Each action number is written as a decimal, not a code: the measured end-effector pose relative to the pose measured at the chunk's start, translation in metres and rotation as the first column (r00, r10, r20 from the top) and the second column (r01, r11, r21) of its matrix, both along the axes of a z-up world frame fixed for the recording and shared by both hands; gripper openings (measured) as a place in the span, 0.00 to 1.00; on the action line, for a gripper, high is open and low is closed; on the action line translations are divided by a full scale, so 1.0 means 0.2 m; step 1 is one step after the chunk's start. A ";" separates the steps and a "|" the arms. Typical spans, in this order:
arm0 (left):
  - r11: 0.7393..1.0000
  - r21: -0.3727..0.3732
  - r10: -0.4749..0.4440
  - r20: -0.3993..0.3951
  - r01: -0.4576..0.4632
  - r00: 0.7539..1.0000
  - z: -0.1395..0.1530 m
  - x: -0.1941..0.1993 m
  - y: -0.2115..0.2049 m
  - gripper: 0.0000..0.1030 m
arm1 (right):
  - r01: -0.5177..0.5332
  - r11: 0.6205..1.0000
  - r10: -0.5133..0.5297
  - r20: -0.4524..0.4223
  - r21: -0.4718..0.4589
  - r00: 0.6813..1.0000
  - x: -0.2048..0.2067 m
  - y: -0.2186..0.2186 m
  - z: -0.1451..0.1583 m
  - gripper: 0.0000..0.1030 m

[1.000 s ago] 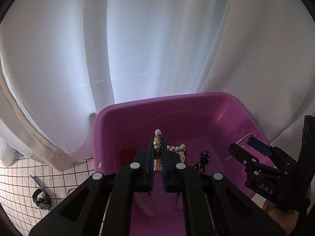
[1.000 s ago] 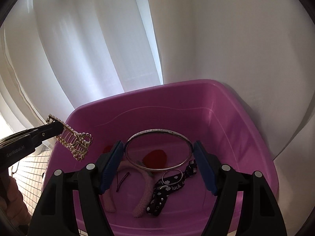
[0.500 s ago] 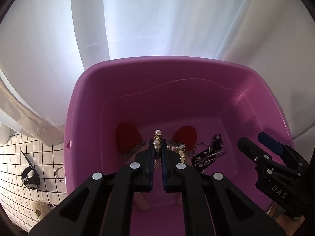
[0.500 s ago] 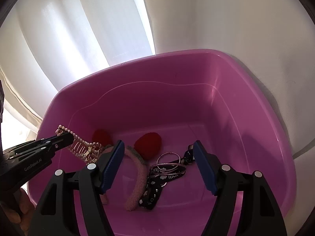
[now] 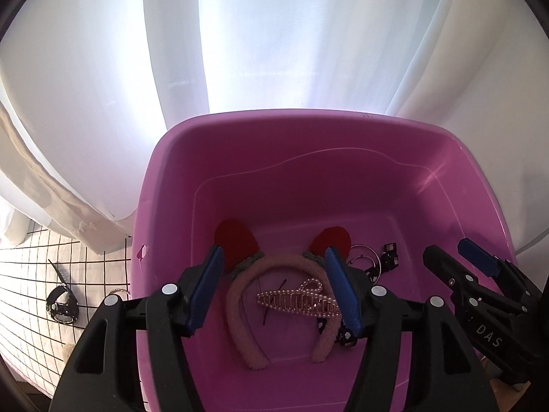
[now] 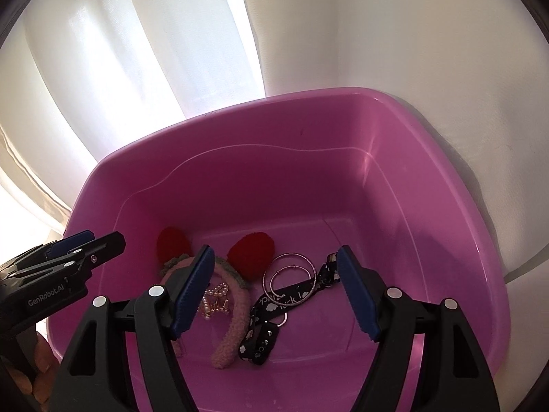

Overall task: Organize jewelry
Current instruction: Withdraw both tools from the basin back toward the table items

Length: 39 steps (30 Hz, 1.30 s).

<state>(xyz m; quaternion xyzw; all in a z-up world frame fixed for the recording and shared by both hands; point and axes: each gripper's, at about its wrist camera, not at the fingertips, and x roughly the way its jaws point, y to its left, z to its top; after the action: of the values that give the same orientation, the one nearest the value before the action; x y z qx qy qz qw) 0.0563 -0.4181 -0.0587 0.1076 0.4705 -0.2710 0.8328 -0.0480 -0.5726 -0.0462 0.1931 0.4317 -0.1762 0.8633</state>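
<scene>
since the earlier frames the pearl hair clip has left the left gripper: it was pinched between the closed jaws above the tub, and now it lies flat on the tub floor, inside the arch of the pink fuzzy headband. the left gripper's jaws have just been opening and now stand apart with nothing pressed between them; the clip shows in the gap but well below the pads, on the floor. the silver bangle that sat between the right gripper's fingers a second ago is also down in the tub.

the purple plastic tub stands against a white curtain. in it lie the headband with its two red ears, the pearl clip partly hidden behind the right gripper's left finger in the right wrist view, a pair of thin silver bangles lying one inside the other, and a black printed lanyard that runs under the bangles and ends near the headband's tip.

the right gripper hangs over the tub with its jaws wide and empty. each gripper shows at the edge of the other's view, both over the tub.

left of the tub, on a white cloth with a black grid, lie a black wristband and a thin ring close to the tub wall.
</scene>
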 end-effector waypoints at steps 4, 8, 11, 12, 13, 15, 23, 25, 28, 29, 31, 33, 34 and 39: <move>1.000 0.000 0.024 -0.005 -0.024 1.000 0.02 0.00 0.03 0.63 | -0.004 1.000 0.004 0.002 0.002 1.000 -0.01 0.00 0.01 0.69; 0.999 -0.011 0.044 0.012 -0.044 0.999 0.07 -0.02 0.08 0.70 | -0.010 1.000 0.010 0.008 0.005 1.000 -0.02 0.02 0.03 0.69; 0.999 -0.006 0.051 0.027 -0.051 0.998 0.10 -0.04 0.09 0.72 | -0.016 1.000 0.016 0.011 0.006 1.000 -0.03 0.03 0.04 0.69; 0.999 -0.006 0.053 0.029 -0.053 0.998 0.11 -0.04 0.09 0.73 | -0.018 1.000 0.018 0.011 0.006 1.000 -0.03 0.04 0.05 0.69; 0.998 -0.006 0.055 0.030 -0.055 0.998 0.12 -0.05 0.10 0.75 | -0.020 1.000 0.020 0.011 0.006 1.000 -0.03 0.04 0.05 0.69; 0.998 -0.010 0.060 0.030 -0.060 0.998 0.14 -0.05 0.11 0.77 | -0.023 1.000 0.023 0.013 0.010 1.000 -0.03 0.05 0.06 0.69; 0.996 -0.029 0.086 0.047 -0.084 0.995 0.20 -0.07 0.17 0.84 | -0.041 0.999 0.041 0.000 0.033 0.999 -0.03 0.10 0.08 0.71; 0.996 -0.038 0.088 0.052 -0.086 0.995 0.22 -0.09 0.20 0.86 | -0.060 0.998 0.059 0.006 0.036 0.998 -0.04 0.13 0.09 0.74; 0.995 -0.038 0.098 0.080 -0.095 0.992 0.25 -0.11 0.25 0.91 | -0.088 0.996 0.088 0.019 0.031 0.996 -0.04 0.17 0.12 0.75; 0.994 -0.039 0.103 0.090 -0.100 0.991 0.27 -0.12 0.27 0.91 | -0.099 0.994 0.098 0.029 0.037 0.995 -0.04 0.19 0.13 0.75; 0.993 -0.047 0.112 0.102 -0.108 0.988 0.30 -0.13 0.32 0.91 | -0.125 0.991 0.122 0.056 0.055 0.991 -0.05 0.23 0.16 0.75; 0.991 -0.060 0.127 0.118 -0.120 0.985 0.33 -0.15 0.39 0.91 | -0.153 0.986 0.147 0.088 0.068 0.985 -0.06 0.27 0.18 0.76; 0.990 -0.064 0.135 0.128 -0.128 0.982 0.34 -0.15 0.42 0.91 | -0.168 0.983 0.160 0.105 0.074 0.982 -0.06 0.29 0.20 0.77; 0.983 -0.080 0.179 0.171 -0.167 0.969 0.40 -0.19 0.64 0.92 | -0.246 0.963 0.226 0.165 0.113 0.960 -0.06 0.42 0.25 0.77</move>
<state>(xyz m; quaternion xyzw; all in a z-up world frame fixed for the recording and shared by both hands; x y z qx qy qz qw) 0.0184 -0.2905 0.0215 0.0629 0.3932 -0.2017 0.8949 -0.0602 -0.4888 0.0044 0.2095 0.3959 -0.0276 0.8936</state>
